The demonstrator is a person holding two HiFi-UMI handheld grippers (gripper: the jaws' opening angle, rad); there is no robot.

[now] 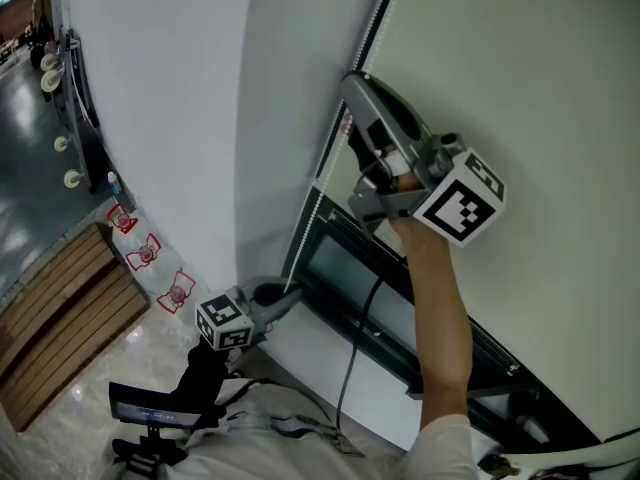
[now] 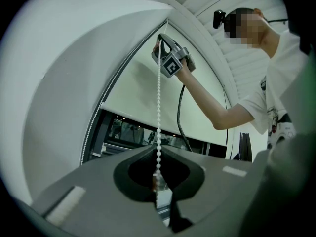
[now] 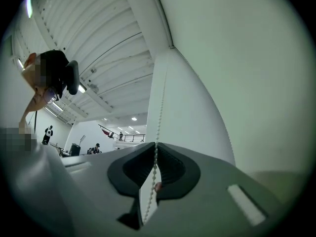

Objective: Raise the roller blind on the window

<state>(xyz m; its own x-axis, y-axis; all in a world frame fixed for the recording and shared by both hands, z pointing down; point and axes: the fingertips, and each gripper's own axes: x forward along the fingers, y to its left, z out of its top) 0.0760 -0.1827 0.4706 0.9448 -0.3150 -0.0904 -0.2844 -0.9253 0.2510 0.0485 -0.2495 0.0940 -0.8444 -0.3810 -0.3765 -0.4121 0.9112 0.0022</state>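
Head view: right gripper [image 1: 350, 108] is up at about 1 o'clock from centre, held by a bare forearm [image 1: 438, 308], tips at the bead chain [image 1: 322, 183], which runs along the left edge of the roller blind [image 1: 520, 88]. In the right gripper view the right gripper's [image 3: 156, 145] jaws are together, pinched on the bead chain [image 3: 159, 117]; the chain goes up past a white column toward 12 o'clock and hangs down behind the tips. Left gripper [image 1: 292, 298] sits lower, at about 7 o'clock from centre and well apart from the right one, pointing at the bottom of the same chain beside the window [image 1: 350, 268] frame. In the left gripper view the left gripper's [image 2: 157, 147] jaws are closed too, clamped on the bead chain [image 2: 158, 98], which rises straight toward 12 o'clock to the right gripper [image 2: 160, 46] above. A second strand of the chain curves along the frame at 9 o'clock. The roller blind [image 2: 143, 93] is pale and covers most of the pane; a dark strip of window [image 2: 128, 132] shows under its bottom edge. A black cable [image 2: 180, 112] hangs from the right gripper down past the blind. In the head view, at 8 o'clock, there is a shiny floor [image 1: 150, 338] with a slatted wooden platform [image 1: 60, 298] on it.
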